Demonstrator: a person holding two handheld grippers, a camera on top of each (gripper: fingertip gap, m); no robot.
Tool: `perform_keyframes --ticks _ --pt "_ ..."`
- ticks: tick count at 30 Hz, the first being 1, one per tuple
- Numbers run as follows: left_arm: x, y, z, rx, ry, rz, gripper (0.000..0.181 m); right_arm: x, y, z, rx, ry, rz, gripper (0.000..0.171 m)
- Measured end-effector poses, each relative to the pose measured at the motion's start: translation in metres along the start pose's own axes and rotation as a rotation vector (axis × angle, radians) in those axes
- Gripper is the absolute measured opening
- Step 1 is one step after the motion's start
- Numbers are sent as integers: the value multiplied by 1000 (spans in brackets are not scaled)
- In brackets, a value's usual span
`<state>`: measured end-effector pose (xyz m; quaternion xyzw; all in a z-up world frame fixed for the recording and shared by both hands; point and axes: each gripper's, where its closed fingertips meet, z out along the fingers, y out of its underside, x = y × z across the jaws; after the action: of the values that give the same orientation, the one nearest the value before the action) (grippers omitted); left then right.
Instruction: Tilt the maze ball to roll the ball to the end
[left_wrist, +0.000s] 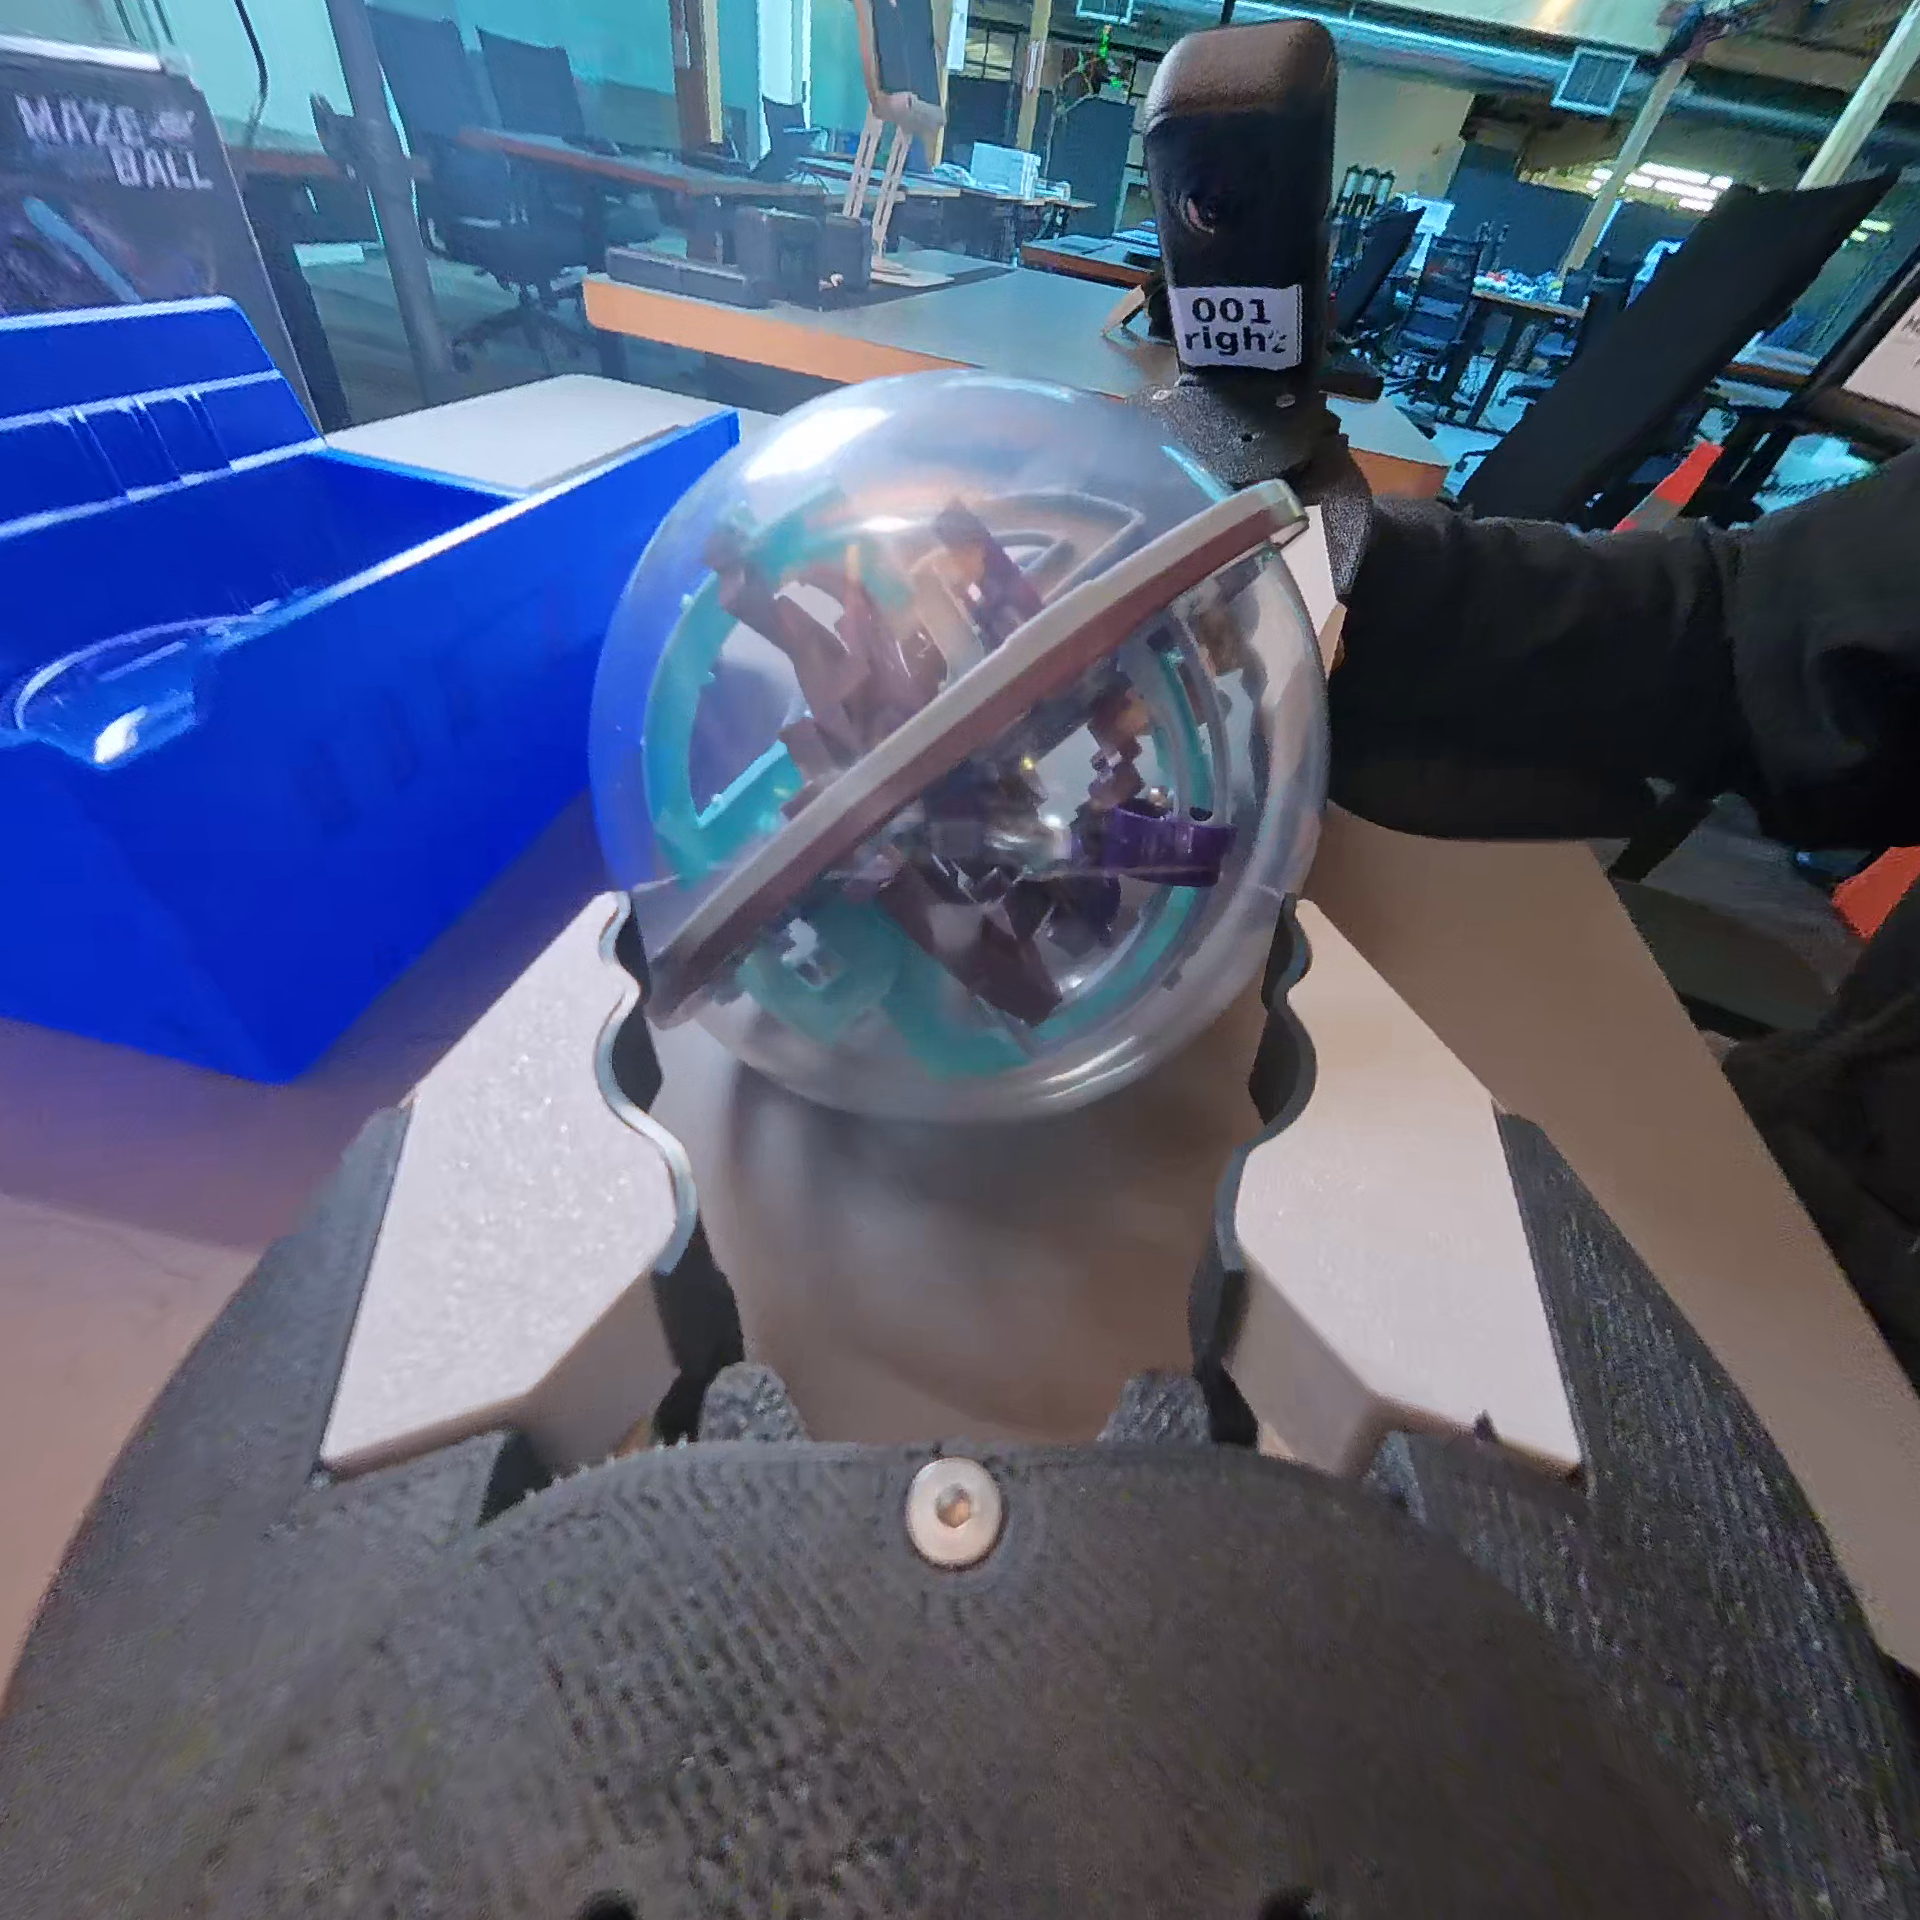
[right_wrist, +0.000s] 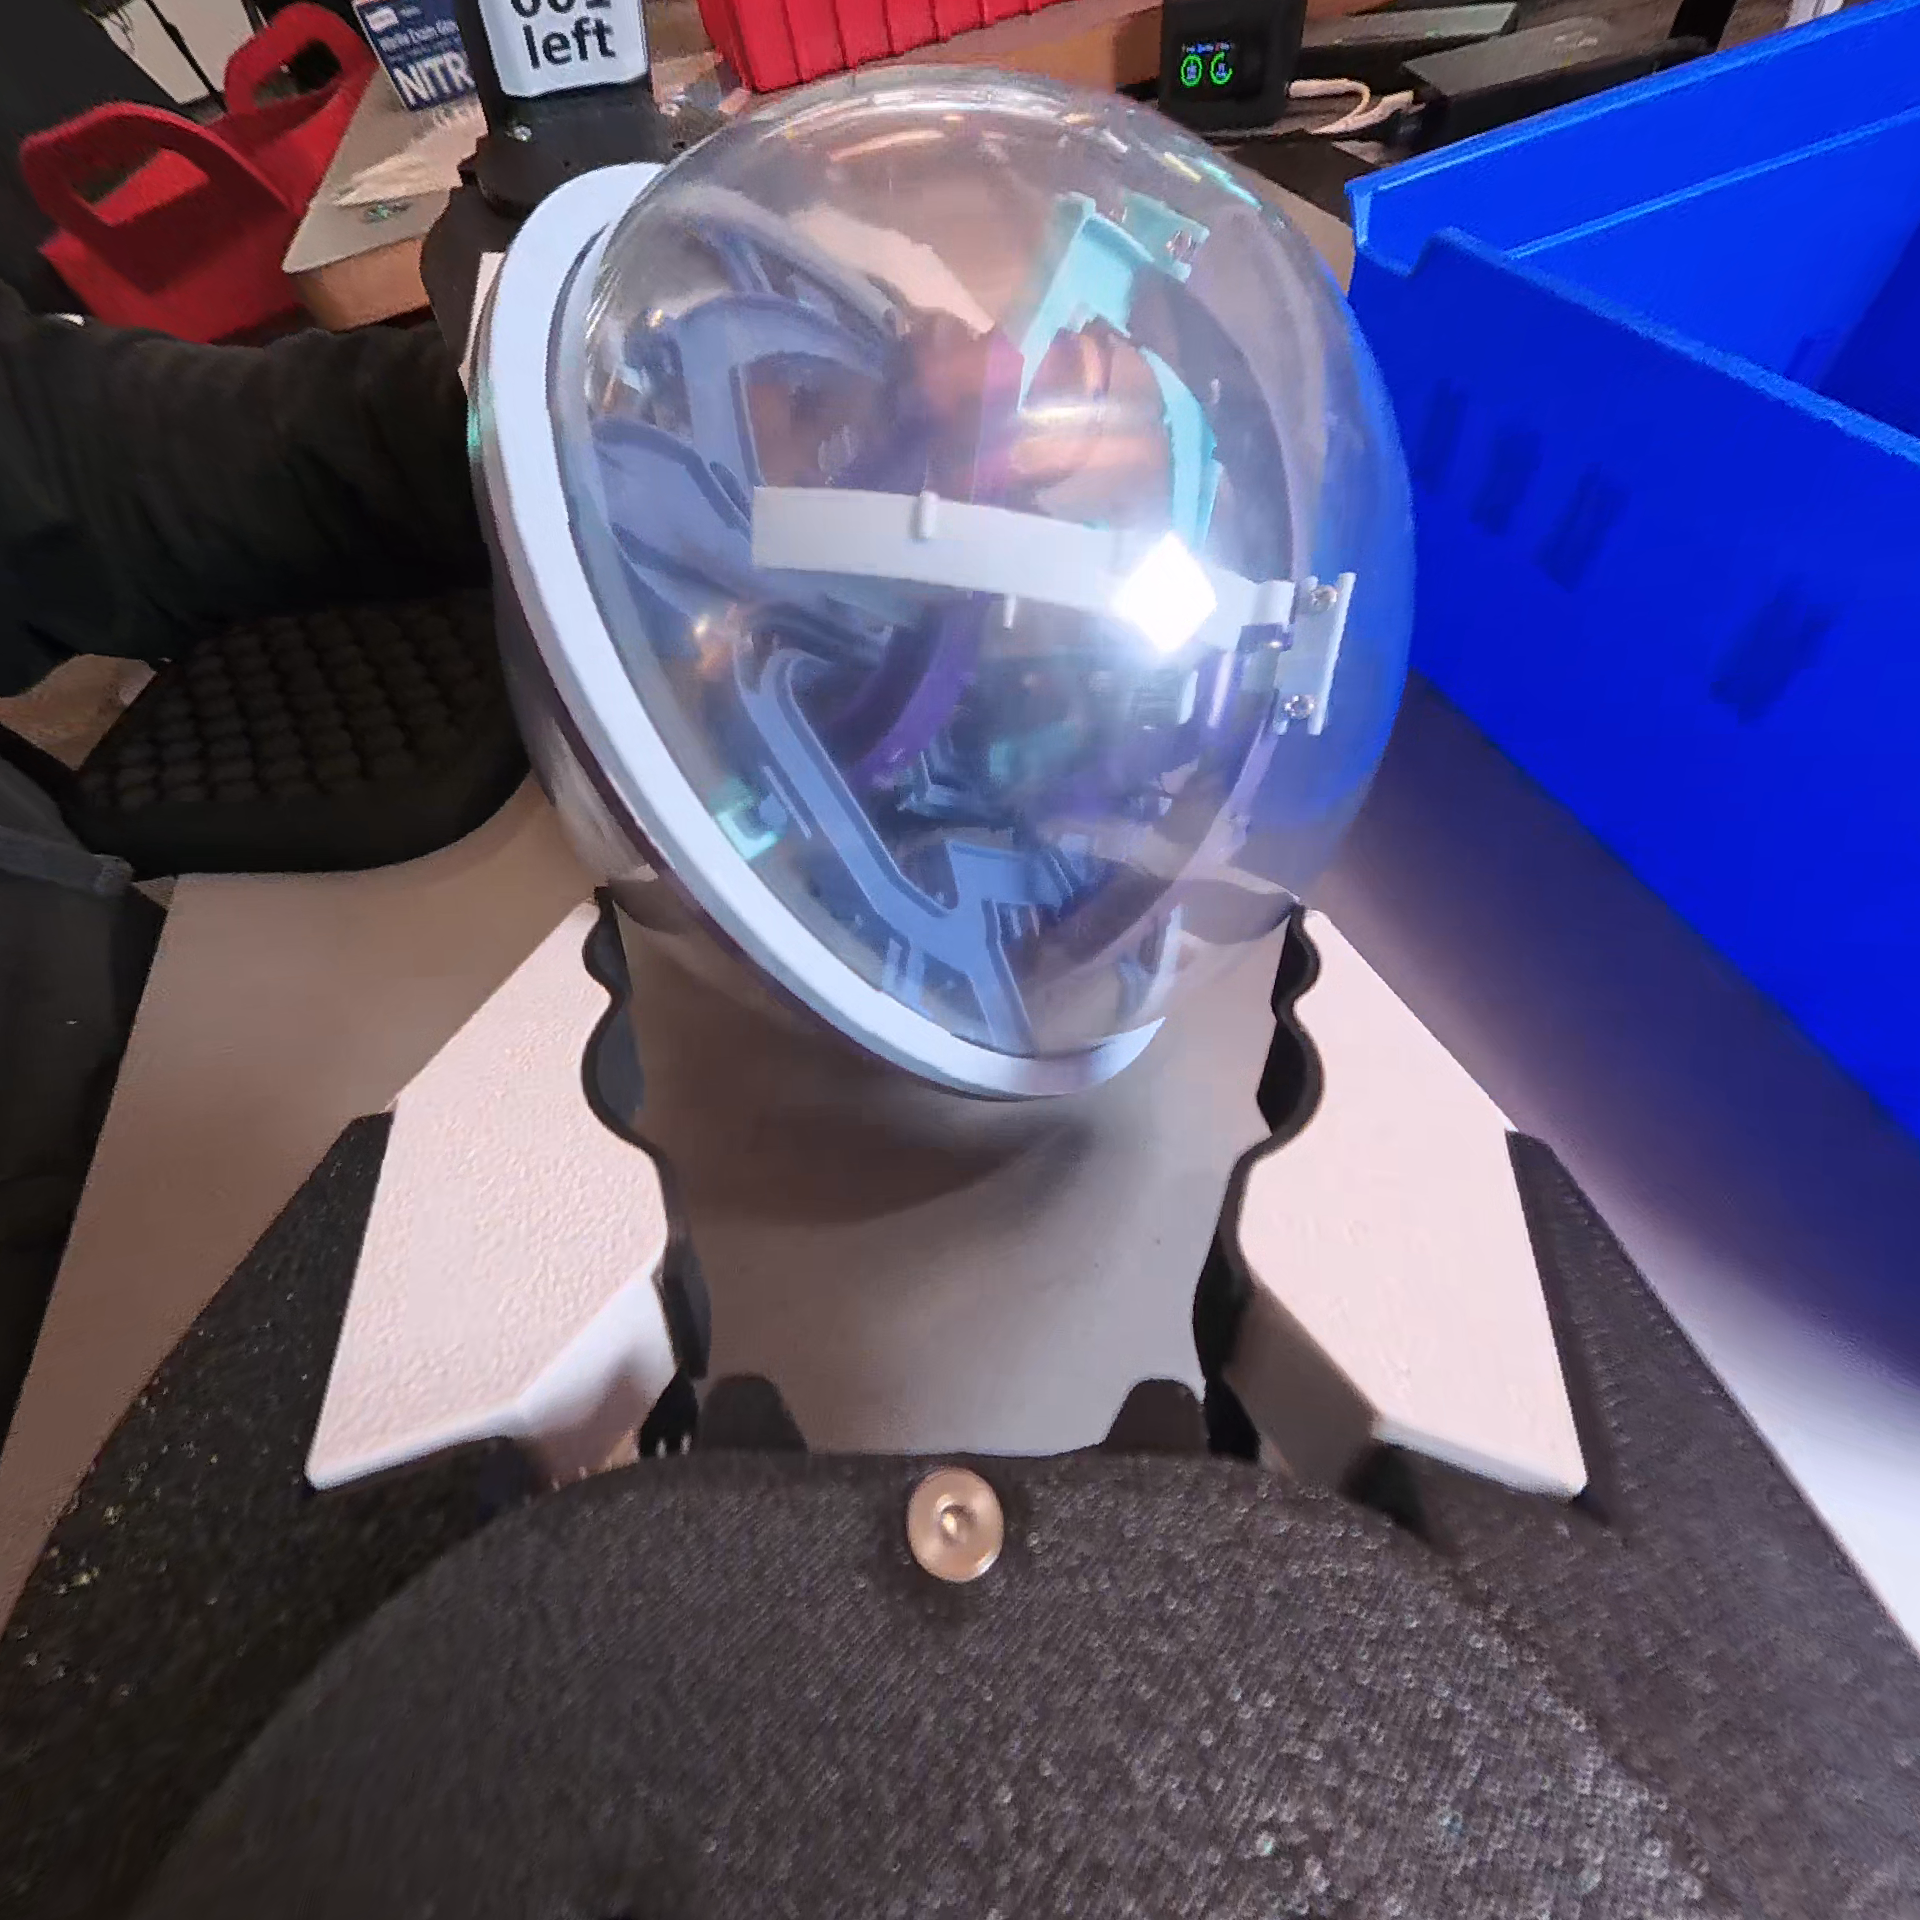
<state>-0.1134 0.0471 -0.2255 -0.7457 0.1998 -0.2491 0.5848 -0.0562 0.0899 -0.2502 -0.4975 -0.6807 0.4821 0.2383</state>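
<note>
Your left claw (left_wrist: 951, 935) and right claw (right_wrist: 951, 940) each clamp the maze ball (left_wrist: 956, 748) above the bench (left_wrist: 156, 1299); the blue bin (left_wrist: 312, 831) beside it holds a clear plastic dish (left_wrist: 104, 696).

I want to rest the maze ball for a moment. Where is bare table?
Bare table lies before the blue bin, left of the left gripper. Under the maze ball is also bare. Bin side and right gripper side are crowded.
</note>
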Motion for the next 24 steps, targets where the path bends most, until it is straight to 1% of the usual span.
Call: perform_keyframes --ticks 5,10,14,18,20,22,24 --pt "2 3 -3 14 -8 138 117 -1 -1 1 25 34 -82 121" --pt "-2 16 -4 -40 -33 266 115 -3 -10 -2 65 90 -190 120" --pt "-7 30 -1 -131 -60 289 113 -6 -26 -10 129 96 -194 116" --pt "-6 44 4 -235 -51 229 108 -8 -36 -17 162 100 -192 113" --pt "-4 51 1 -293 -26 204 110 -9 -42 -19 183 112 -199 110" --pt "-2 37 -5 -235 -21 189 121 -8 -45 -20 183 129 -212 110" --pt "-2 8 -14 -110 -37 191 127 -8 -46 -18 175 139 -219 111"
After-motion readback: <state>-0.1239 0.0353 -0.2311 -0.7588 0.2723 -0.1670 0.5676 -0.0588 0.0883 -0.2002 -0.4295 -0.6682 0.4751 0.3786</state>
